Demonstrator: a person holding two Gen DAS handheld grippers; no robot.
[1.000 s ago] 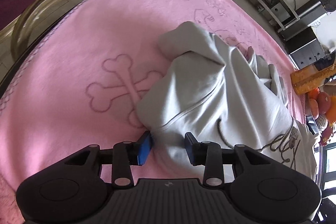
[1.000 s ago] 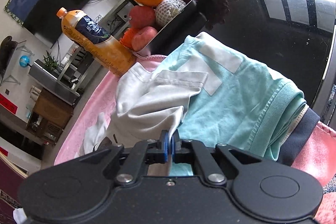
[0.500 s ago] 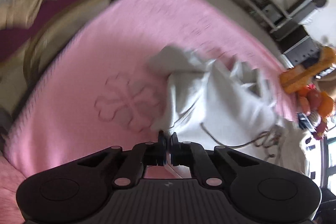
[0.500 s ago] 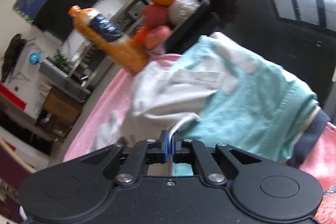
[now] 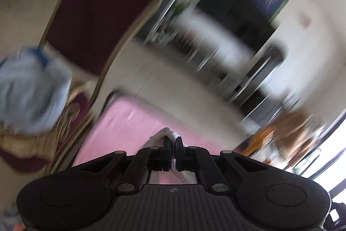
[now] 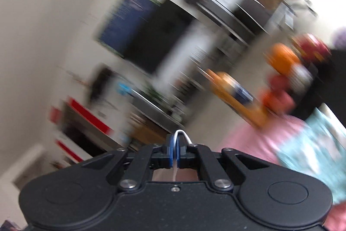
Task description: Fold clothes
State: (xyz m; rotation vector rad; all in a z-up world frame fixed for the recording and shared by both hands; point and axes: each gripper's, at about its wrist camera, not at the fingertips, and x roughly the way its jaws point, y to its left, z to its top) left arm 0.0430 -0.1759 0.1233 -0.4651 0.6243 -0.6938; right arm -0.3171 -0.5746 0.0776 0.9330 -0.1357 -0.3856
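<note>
Nearest in the left wrist view, the left gripper (image 5: 172, 142) has its black jaws pinched tight on a bunched fold of the pale grey cotton garment (image 5: 165, 133), which pokes up just past the fingertips above the pink fleece blanket (image 5: 121, 122). In the right wrist view, the right gripper (image 6: 175, 144) is likewise clamped narrow on a thin white edge of cloth looping out between its blue pads (image 6: 171, 147), with a mint-green knitted garment (image 6: 313, 144) lying on the pink cover to the right. Farther off, all blurred, stand an orange juice bottle (image 6: 235, 94), a heap of orange and red fruit (image 6: 287, 70), and a dark flat television (image 6: 164, 38) on the far wall.
</note>
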